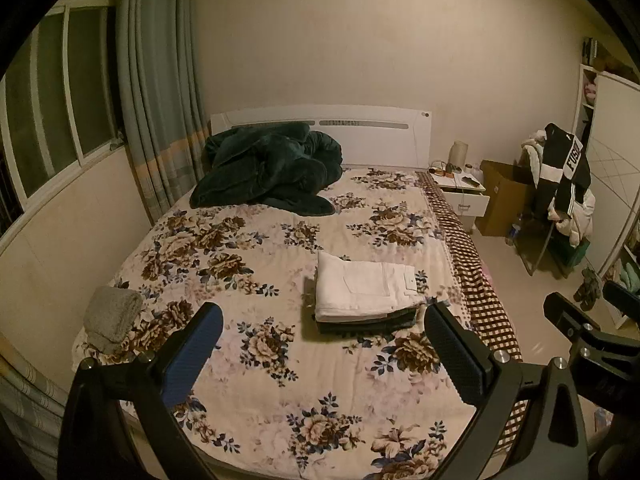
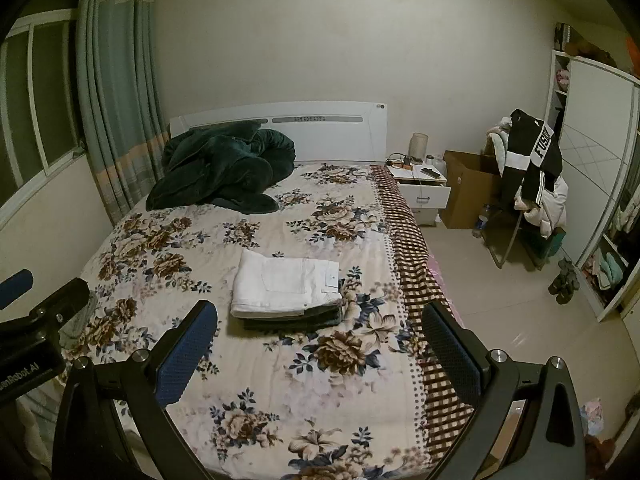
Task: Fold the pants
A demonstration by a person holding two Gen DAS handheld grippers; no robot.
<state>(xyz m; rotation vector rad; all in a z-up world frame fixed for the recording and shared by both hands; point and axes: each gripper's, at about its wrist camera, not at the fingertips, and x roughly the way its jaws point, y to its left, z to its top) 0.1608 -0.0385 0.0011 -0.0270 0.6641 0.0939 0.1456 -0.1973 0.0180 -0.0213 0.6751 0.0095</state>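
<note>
Folded white pants [image 1: 366, 290] lie on top of a stack of darker folded pants [image 1: 364, 322] on the floral bed [image 1: 260, 248]. The same stack shows in the right wrist view, white pants [image 2: 286, 288] over dark ones [image 2: 296, 318]. My left gripper [image 1: 324, 350] is open and empty, held above the bed's near part, short of the stack. My right gripper [image 2: 320, 346] is open and empty, held back from the stack, to its right. The right gripper's body shows at the left view's right edge [image 1: 580, 328].
A dark green blanket [image 1: 268, 168] is heaped at the headboard. A grey folded cloth [image 1: 112, 316] lies at the bed's left edge. A nightstand [image 2: 420, 184], cardboard box [image 2: 468, 192] and a chair piled with clothes [image 2: 532, 184] stand right of the bed. A wardrobe [image 2: 600, 184] fills the right wall.
</note>
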